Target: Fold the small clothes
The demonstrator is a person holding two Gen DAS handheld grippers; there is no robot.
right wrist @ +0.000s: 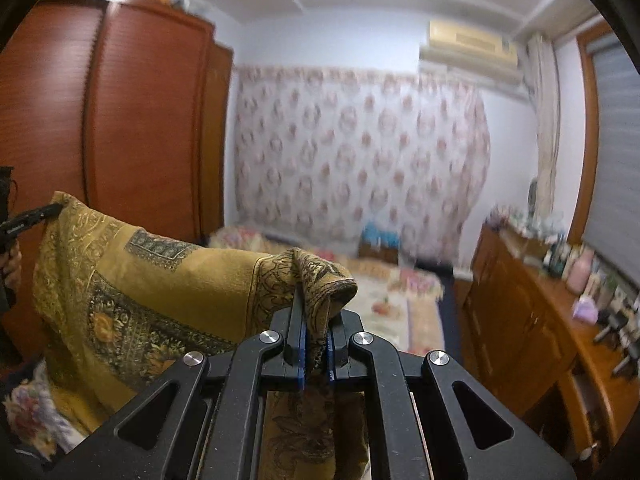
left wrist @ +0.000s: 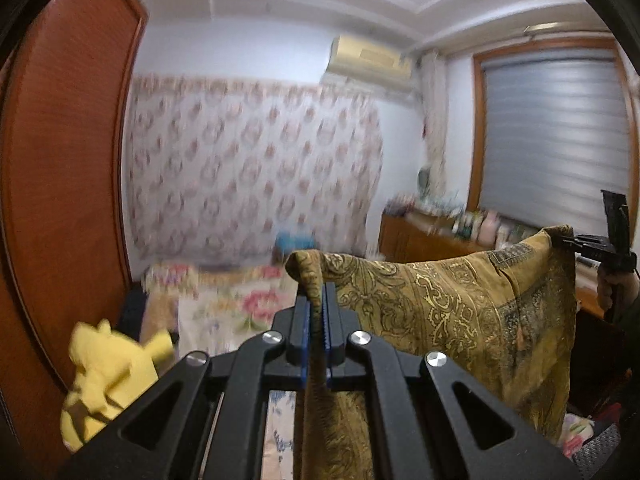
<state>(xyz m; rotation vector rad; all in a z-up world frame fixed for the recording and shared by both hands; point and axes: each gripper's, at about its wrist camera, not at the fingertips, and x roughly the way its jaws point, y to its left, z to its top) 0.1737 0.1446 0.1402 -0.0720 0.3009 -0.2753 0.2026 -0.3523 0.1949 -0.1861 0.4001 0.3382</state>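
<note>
Mustard patterned cloth held aloft between two grippers above a bed.

The left gripper [left wrist: 318,300] has its fingers clamped on one top corner of the gold paisley cloth [left wrist: 460,304], and the right gripper [right wrist: 316,320] is pinched tight on the other corner, so the cloth hangs spread between them over the floral bedspread [left wrist: 240,304]. A yellow plush toy [left wrist: 108,380] lies at the left near the wooden wardrobe [right wrist: 120,120]. Small bottles crowd the dresser [right wrist: 540,320] top, too blurred to tell apart. No readable writing or labels show anywhere.
</note>
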